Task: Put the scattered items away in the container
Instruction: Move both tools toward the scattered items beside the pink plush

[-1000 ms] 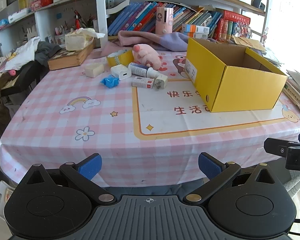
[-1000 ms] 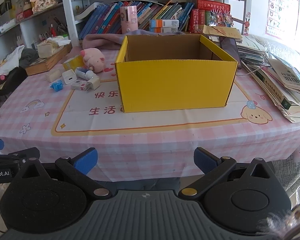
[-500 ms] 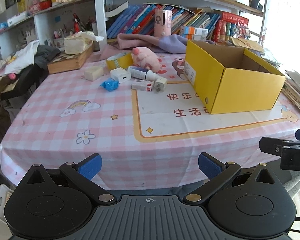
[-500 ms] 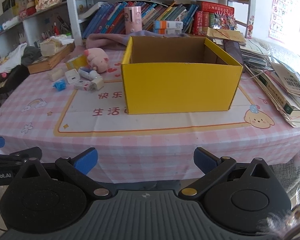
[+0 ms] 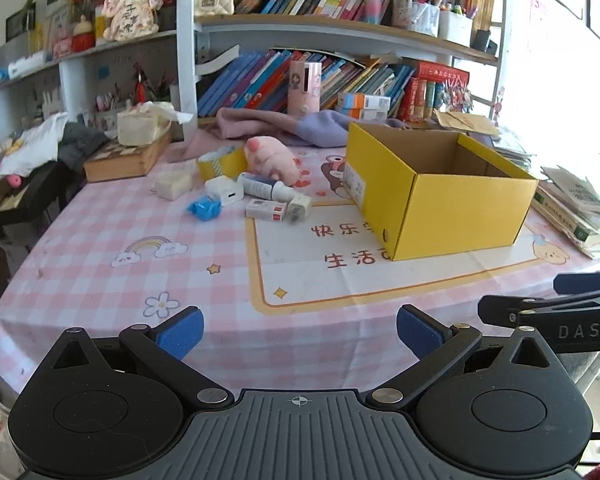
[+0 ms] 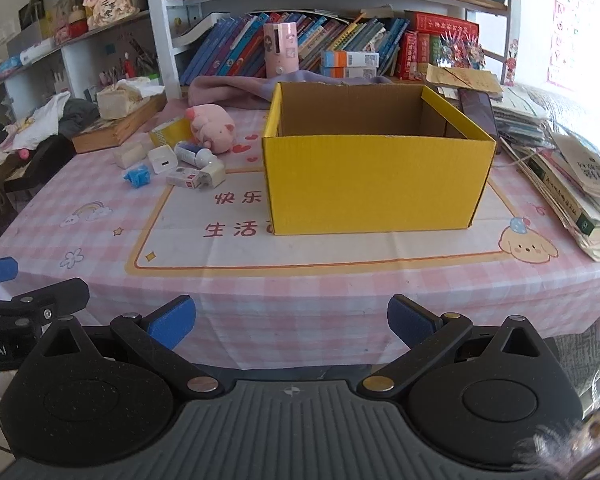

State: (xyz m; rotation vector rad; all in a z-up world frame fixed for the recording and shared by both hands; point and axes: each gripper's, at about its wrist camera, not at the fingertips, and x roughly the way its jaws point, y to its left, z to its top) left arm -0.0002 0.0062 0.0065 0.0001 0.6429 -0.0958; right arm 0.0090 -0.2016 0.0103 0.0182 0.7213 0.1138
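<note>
Both grippers are held off the near edge of the bench [image 6: 340, 280], which is covered by a pink checked cloth. The jaws of the left gripper [image 5: 299, 330] are spread wide and nothing is held between them; the jaws of the right gripper [image 6: 291, 320] are likewise spread wide and empty.

An open yellow box [image 6: 376, 184] is set near the middle of the bench, towards its right edge; no contents can be seen inside it from either view. The scattered items are grouped to the left of the box, towards the far edge: a pink plush pig [image 5: 274, 158], a yellow roll of tape [image 5: 220, 162] just beside it, a white block [image 5: 172, 185], a white charger [image 5: 225, 193], a blue crumpled wrapper [image 5: 204, 209], a white tube [image 5: 262, 188], a small white carton [image 5: 266, 210] and a small white adapter [image 5: 299, 208] touching that carton. A stack of books [image 6: 572, 184] is seen along the right edge.
</note>
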